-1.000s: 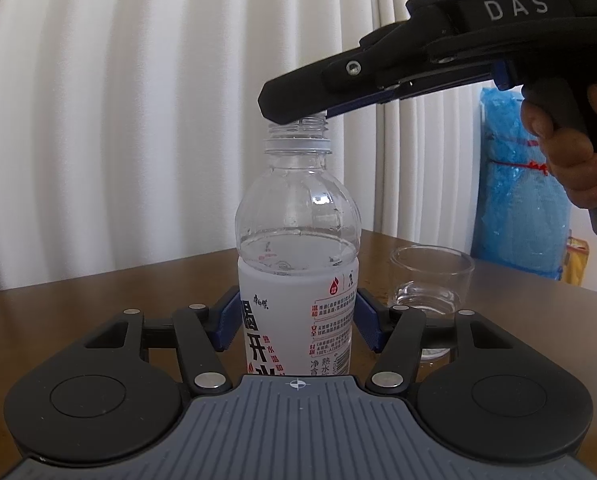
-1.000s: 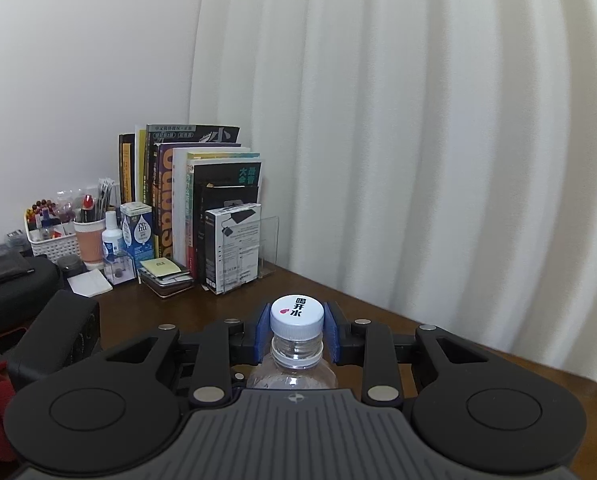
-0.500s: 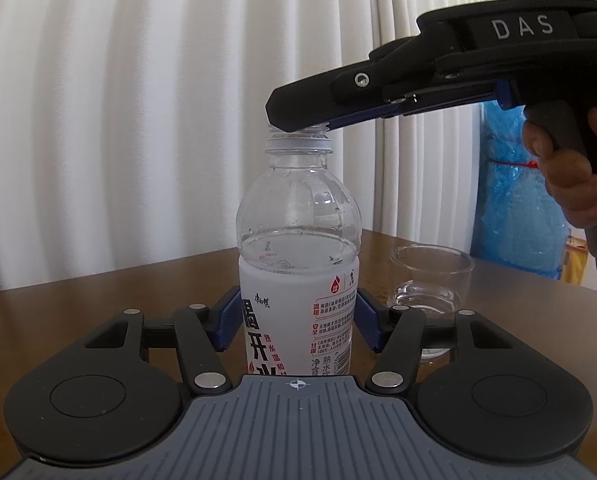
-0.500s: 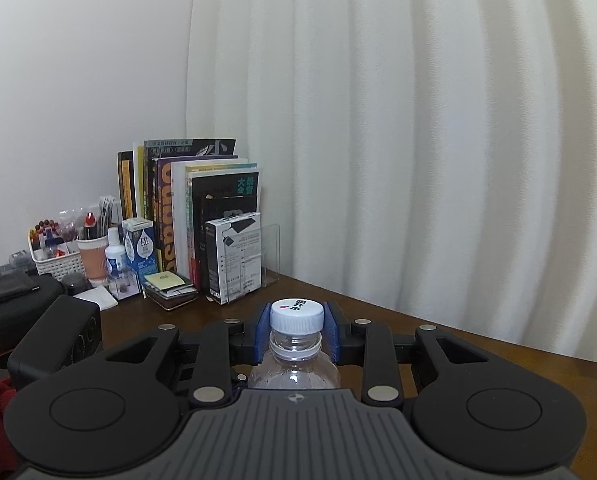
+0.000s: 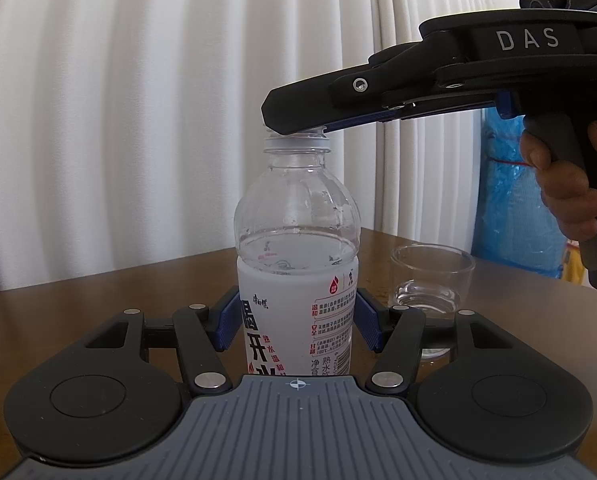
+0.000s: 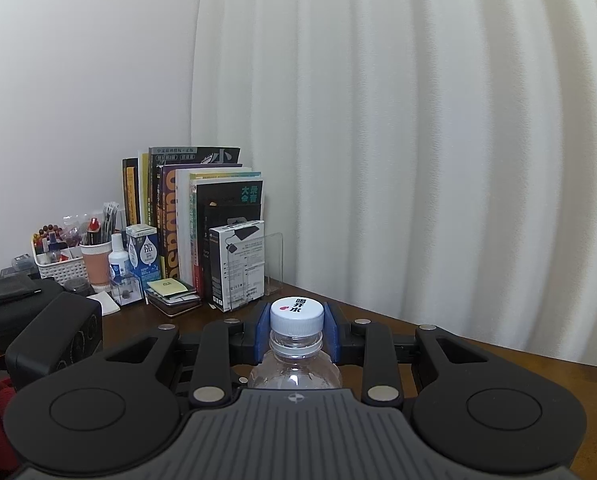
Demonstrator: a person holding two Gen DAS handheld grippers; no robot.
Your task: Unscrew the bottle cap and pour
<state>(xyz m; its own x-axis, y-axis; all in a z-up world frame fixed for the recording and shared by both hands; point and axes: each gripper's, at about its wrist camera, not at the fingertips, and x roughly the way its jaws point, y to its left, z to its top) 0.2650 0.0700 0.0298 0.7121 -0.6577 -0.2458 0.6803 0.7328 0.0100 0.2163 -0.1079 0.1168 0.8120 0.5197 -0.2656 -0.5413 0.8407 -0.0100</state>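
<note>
White pleated curtains (image 5: 146,112) fill the far side of both views, and the brown wooden table (image 5: 110,292) runs beneath them. In the right wrist view a row of upright books (image 6: 202,216) stands at the far left of the table against the wall, with a white product box (image 6: 240,264) leaning in a clear bookend in front of them. Left of the books sit a contact-lens solution carton (image 6: 143,254), a small white bottle (image 6: 118,264), a pink cup (image 6: 97,264) of pens and a white basket (image 6: 56,266) of small items; a black case (image 6: 6,300) lies nearer at the left edge. In the left wrist view a blue plastic bag (image 5: 514,208) hangs far right.

The water bottle (image 5: 296,264) stands upright on the table, about half full, white label facing near. The left tongs (image 5: 296,322) pinch its labelled body from both sides with their blue pads (image 5: 228,322). The right tongs (image 6: 297,330) reach in from the right above it, held by a hand (image 5: 566,196), and pinch the white cap (image 6: 297,316), which sits on the neck; whether it has come off the threads I cannot tell.

A clear drinking glass (image 5: 432,280) stands just right of the bottle and a little farther away, apart from it, partly hidden by the left tongs' right finger.
</note>
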